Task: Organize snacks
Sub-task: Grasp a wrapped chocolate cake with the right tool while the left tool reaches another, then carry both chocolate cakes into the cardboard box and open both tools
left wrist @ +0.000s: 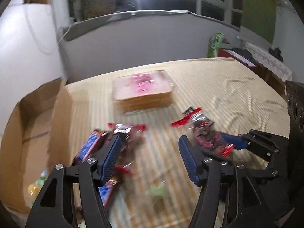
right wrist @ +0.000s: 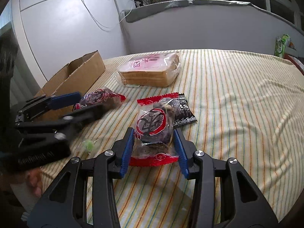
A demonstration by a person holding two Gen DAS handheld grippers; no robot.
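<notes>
My right gripper [right wrist: 154,134] is shut on a red-edged clear snack packet [right wrist: 153,125] that rests on the striped cloth; the packet also shows in the left wrist view [left wrist: 204,133]. My left gripper [left wrist: 150,142] is open and empty above the cloth, and it shows at the left of the right wrist view [right wrist: 83,102]. A second red-edged packet [right wrist: 100,98] lies by its fingers, blurred in the left wrist view [left wrist: 127,133]. Blue candy bars [left wrist: 89,146] lie beside the cardboard box [right wrist: 76,76]. A bag of sliced bread [right wrist: 150,70] lies further back.
A small black packet [right wrist: 183,112] lies behind the held packet. A small green candy [right wrist: 88,144] lies on the cloth. The open cardboard box [left wrist: 34,133] stands at the left edge of the striped cloth [right wrist: 237,104]. A green bag [right wrist: 282,45] stands far right.
</notes>
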